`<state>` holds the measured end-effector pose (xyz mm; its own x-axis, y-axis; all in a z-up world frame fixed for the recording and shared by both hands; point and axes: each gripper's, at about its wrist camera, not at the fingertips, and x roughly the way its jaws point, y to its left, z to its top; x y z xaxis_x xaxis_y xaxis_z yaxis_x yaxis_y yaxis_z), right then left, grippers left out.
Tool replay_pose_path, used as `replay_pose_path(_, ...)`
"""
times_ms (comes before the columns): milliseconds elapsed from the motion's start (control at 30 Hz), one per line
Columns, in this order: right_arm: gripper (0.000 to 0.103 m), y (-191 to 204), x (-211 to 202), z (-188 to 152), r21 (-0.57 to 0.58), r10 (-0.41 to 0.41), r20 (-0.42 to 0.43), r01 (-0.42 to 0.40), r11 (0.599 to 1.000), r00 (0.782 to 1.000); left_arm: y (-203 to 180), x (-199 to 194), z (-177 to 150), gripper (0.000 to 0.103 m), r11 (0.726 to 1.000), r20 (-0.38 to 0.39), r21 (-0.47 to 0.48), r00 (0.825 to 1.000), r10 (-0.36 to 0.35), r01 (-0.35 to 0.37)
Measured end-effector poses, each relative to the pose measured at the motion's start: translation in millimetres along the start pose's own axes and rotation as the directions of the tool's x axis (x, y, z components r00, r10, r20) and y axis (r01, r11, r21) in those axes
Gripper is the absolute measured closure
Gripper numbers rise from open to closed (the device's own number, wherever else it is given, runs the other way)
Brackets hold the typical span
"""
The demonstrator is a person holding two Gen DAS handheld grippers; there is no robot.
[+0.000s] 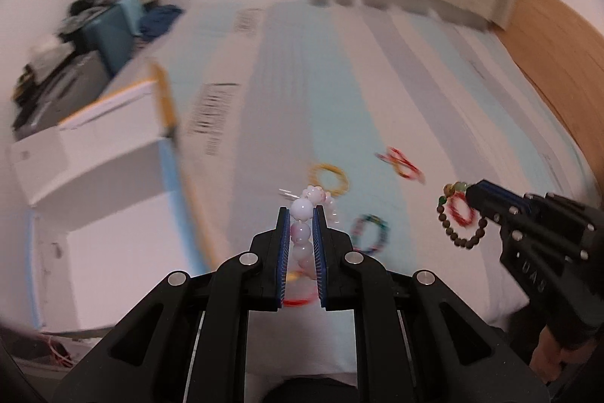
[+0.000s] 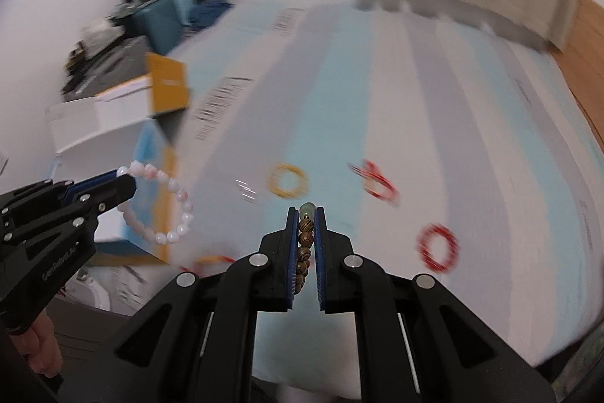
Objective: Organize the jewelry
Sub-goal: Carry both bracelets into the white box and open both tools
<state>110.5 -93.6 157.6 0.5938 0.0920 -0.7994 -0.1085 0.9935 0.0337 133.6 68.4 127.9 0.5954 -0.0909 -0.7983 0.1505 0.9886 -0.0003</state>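
My left gripper [image 1: 302, 214] is shut on a pink-and-white bead bracelet [image 1: 306, 210], lifted above the striped bed; from the right wrist view that pink bracelet [image 2: 166, 210] hangs as a loop from the left gripper [image 2: 126, 178]. My right gripper [image 2: 305, 214] is shut on a brown wooden bead bracelet [image 2: 305, 240] with a green bead at its top. In the left wrist view this brown bracelet [image 1: 458, 233] dangles from the right gripper [image 1: 470, 193]. On the bed lie a yellow bracelet [image 1: 329, 179], red bracelets [image 1: 402, 163] and a multicoloured one [image 1: 370, 233].
The striped light-blue and white bed sheet [image 1: 377, 82] fills the middle. White and blue boxes [image 1: 98, 153] stand at the bed's left side, with bags and clutter [image 1: 83, 36] behind them. A wooden floor [image 1: 558, 36] lies at the right; curtains hang at the back.
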Motion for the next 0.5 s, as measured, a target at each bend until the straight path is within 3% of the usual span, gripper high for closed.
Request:
replay_pose_path(200, 0.096, 111, 15, 28, -0.127, 0.091, -0.001, -0.090, 0.988, 0.996, 102, -13, -2, 0.092, 0.990, -0.012, -0.100, 0.995, 0.100, -0.101)
replay_pose_path(367, 0.096, 194, 47, 29, -0.210, 0.161, -0.071, -0.173, 0.962, 0.984, 180, -11, -24, 0.091, 0.971, -0.073, -0.175, 0.985, 0.154, -0.165)
replay_pose_path(500, 0.096, 254, 86, 24, -0.247, 0.194, -0.178, -0.235, 0.940, 0.965, 235, 2, -46, 0.091, 0.952, -0.148, -0.232, 0.974, 0.170, -0.201)
